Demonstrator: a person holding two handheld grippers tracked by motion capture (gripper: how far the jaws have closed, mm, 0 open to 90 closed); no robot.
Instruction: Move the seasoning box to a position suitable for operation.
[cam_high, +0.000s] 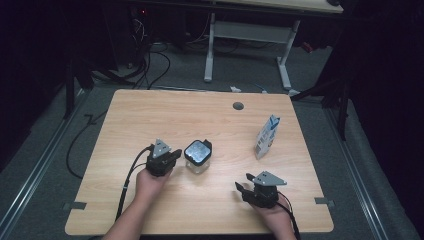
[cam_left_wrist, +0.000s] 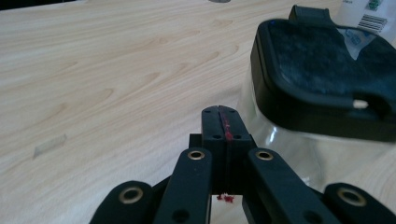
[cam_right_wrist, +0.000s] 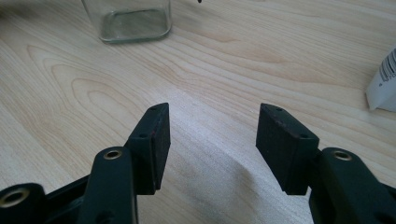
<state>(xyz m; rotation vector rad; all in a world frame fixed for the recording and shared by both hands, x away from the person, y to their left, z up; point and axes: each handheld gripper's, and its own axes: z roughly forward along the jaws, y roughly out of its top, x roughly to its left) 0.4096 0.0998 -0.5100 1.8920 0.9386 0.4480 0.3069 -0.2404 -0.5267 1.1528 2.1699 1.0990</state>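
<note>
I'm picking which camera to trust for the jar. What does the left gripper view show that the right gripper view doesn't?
Left gripper view: the jar's black lid from close up, and the left claw with its jaws pressed together beside the jar. Right gripper view: the jar's glass base standing on the table, and the right claw with its jaws apart, nothing between them. Both: the wooden table and an edge of the carton.

No words, brands or numbers are showing clearly enough to read. The small blue and white carton (cam_high: 267, 136), standing on the worktop (cam_high: 150, 120) well to the right of the glass jar (cam_high: 197, 157), is carrying print too small to make out. In the left gripper view, a barcode is showing on the carton (cam_left_wrist: 369, 18) behind the jar's black lid (cam_left_wrist: 322, 70), its digits illegible.
</note>
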